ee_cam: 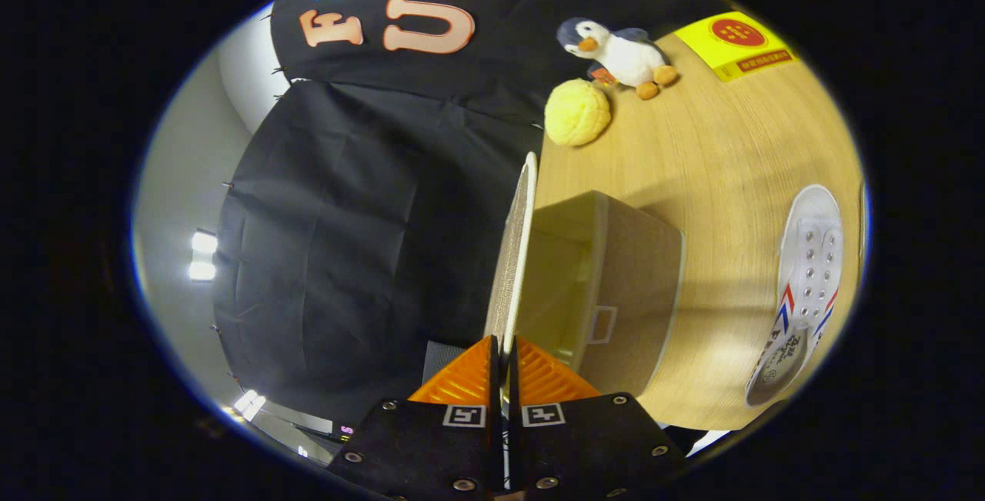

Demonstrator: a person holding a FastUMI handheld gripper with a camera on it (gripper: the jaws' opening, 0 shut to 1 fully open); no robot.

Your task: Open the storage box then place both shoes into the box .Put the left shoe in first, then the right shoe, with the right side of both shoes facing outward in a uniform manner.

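Claw (502, 359) grasping the lid (514, 255) of the open storage box (616, 285), frame centre; shoe (800, 293) lower right on the table (716, 155)

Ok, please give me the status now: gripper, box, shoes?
Gripper shut on lid, lid raised. Box open, nothing seen inside. One shoe on table beside box. Path clear.

Nothing here can be read clearly. The flat yellow box (735, 45) on the light wooden surface (716, 155) has a round red sign and a red strip with tiny marks, too small to read. The white canvas shoe (800, 293) has dark writing on its inner sole, too blurry to read.
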